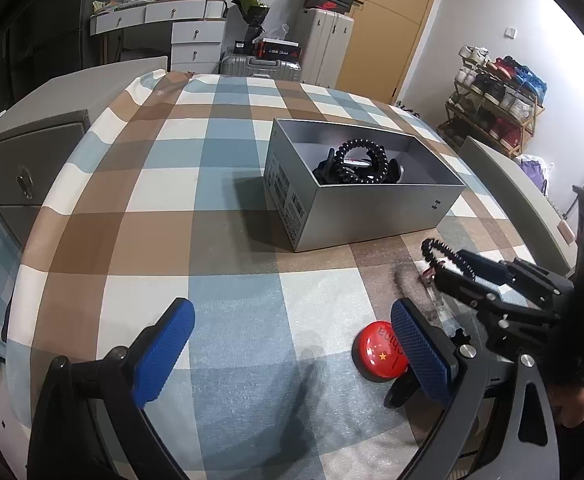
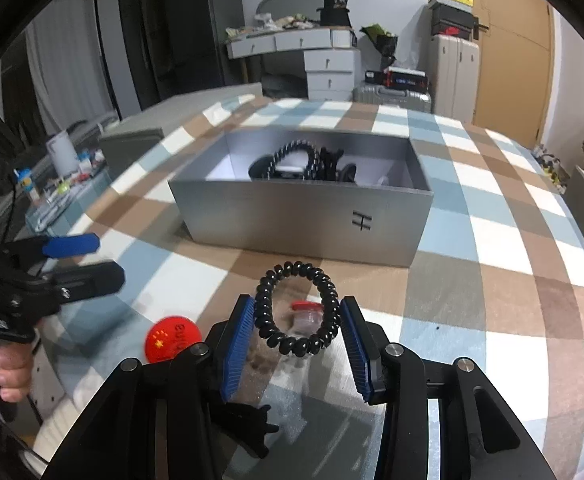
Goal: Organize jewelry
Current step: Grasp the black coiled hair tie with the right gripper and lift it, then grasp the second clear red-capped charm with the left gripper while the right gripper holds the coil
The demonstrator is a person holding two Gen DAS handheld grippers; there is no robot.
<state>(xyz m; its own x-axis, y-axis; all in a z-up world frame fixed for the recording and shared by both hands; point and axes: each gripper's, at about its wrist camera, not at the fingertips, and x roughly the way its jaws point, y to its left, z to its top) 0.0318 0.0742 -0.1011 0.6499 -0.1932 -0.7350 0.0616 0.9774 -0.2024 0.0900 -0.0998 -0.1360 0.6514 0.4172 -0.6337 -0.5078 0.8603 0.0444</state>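
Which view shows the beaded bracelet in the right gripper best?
The right wrist view: the bracelet fills the centre, its whole loop visible between the right gripper's pads. The left wrist view shows it small and edge-on at the frame's right, partly hidden by the fingers.

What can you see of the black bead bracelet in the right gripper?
The bracelet is a closed ring of glossy black disc-shaped beads strung close together, looking hard and polished. It sits between the right gripper pads, which press its two sides, and is held above the checked cloth, in front of the grey box. Nothing else touches it.
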